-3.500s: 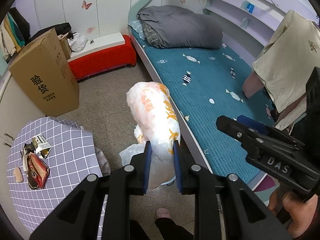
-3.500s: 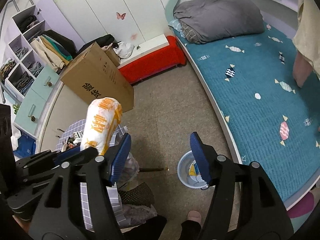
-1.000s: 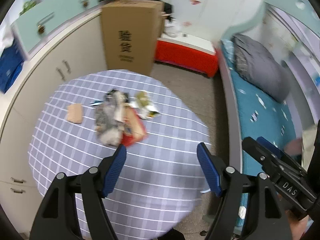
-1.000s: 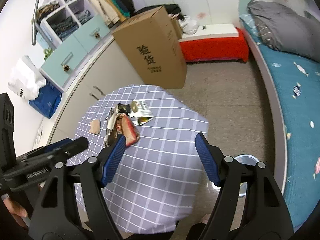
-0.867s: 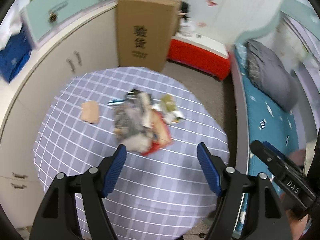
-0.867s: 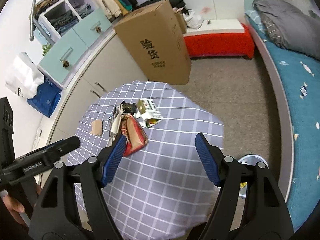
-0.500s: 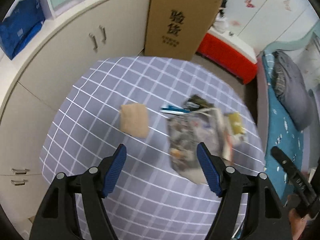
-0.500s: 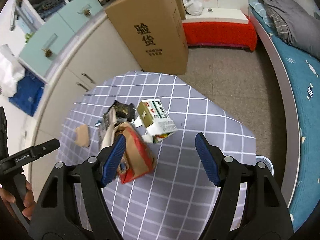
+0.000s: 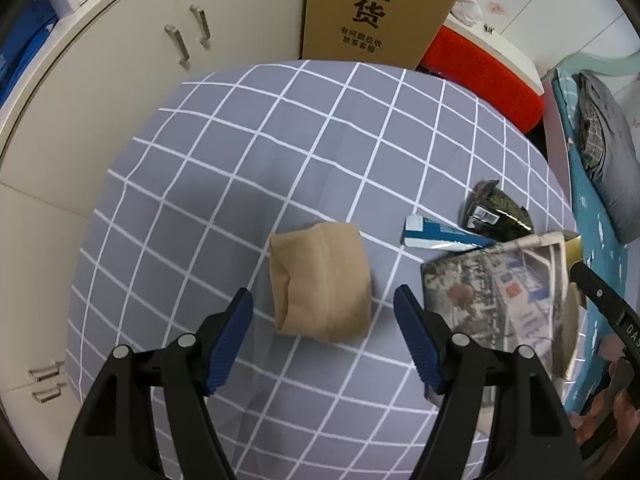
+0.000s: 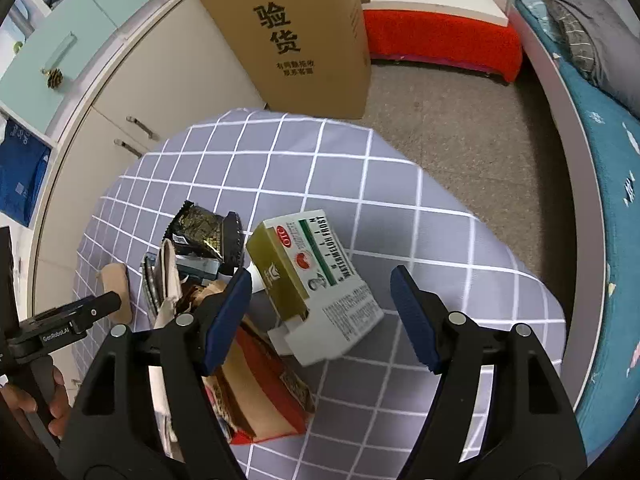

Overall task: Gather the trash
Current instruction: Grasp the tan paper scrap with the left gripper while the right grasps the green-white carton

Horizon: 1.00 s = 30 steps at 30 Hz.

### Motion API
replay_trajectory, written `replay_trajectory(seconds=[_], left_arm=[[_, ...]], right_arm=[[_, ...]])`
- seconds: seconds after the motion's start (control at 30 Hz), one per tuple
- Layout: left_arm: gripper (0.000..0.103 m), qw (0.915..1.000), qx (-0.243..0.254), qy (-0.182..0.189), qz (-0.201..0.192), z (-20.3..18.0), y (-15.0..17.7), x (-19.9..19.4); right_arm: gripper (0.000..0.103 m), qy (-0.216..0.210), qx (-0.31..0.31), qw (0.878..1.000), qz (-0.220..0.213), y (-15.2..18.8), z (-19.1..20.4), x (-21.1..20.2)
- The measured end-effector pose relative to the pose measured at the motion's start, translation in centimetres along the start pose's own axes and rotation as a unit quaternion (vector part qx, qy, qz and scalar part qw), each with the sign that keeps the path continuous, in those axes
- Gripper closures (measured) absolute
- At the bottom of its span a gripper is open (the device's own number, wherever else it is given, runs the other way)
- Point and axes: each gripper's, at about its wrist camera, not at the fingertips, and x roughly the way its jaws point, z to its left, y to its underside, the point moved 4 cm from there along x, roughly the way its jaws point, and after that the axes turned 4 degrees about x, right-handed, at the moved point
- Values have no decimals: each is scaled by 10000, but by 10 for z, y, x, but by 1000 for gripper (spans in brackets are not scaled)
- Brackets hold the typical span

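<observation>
Table: one round top (image 9: 248, 152) under a grey cloth with a white grid, trash gathered toward one edge, rest of the cloth bare.
Grippers: two, both over the table, pointing steeply down.
Left gripper (image 9: 323, 320): jaws spread wide, nothing between the pads, hanging just above the tan packet.
Right gripper (image 10: 321, 298): jaws spread wide, gripping nothing, hanging above the medicine box.
Tan packet (image 9: 320, 284): one, folded, lying flat near the middle of the cloth, apart from the other litter.
Medicine box (image 10: 316, 280): one, white and olive with a green stripe, one end flap open, lying on its side near the middle of the table.
Dark wrapper (image 10: 200, 230): one, black and gold foil, crumpled, toward the table's far edge, touching the pile.
Blue-and-white carton (image 9: 440, 238): one, small, flattened, just beside the dark wrapper.
Printed grey bag (image 9: 500, 304): one, lying against the carton, near the table edge on the bed side.
Red-and-brown bag (image 10: 260, 396): one, partly under the right gripper's left finger, near the table's near edge.
Cardboard box (image 10: 296, 32): one, tall, standing on the floor beyond the table's far edge.
Hands: one seen at the lower left of the right wrist view, holding the left gripper's handle (image 10: 44, 400).
</observation>
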Motion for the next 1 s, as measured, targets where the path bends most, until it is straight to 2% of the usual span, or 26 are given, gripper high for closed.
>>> replay_trajectory(seconds=[0.03, 0.1, 0.13, 0.17, 0.2, 0.23, 0.33, 0.37, 0.43, 0.5, 0.73, 1.0], left_arm=[[33, 10000, 68, -53, -13, -1, -1, 2], [48, 9998, 162, -105, 4, -2, -1, 4], [60, 9998, 195, -67, 53, -3, -1, 6], [64, 9997, 225, -19, 95, -4, 0, 7], [69, 9996, 256, 13, 101, -4, 0, 8], [79, 9996, 265, 79, 103, -5, 0, 8], [87, 9995, 246, 195, 3, -8, 1, 0], [88, 9994, 251, 223, -59, -9, 2, -4], [88, 9990, 291, 202, -262, -16, 4, -18], [89, 9984, 283, 209, -436, -22, 6, -32], [89, 9941, 162, 453, -976, -52, 21, -91], [89, 9875, 618, 773, -1231, -148, 65, -141]], right_arm=[[32, 1, -10, 10000, 25, 0, 1, 3], [32, -4, 2, 9999, 100, 1, 1, 9], [32, -30, 14, 9999, 144, 1, 1, 12], [32, -68, 27, 9998, 210, 2, 1, 15], [34, -86, 36, 9997, 244, 2, 2, 17], [39, -109, 40, 9995, 278, 2, 1, 19], [45, -68, -58, 9996, 283, 3, 1, 17], [47, -105, -65, 9995, 295, 4, 0, 16], [58, -114, -120, 9996, 207, 4, -2, 9], [59, -31, -179, 9998, 83, 5, -5, -1], [60, -216, -88, 9995, -190, 20, -28, -48], [61, -508, 224, 9969, -566, 51, -81, -132]])
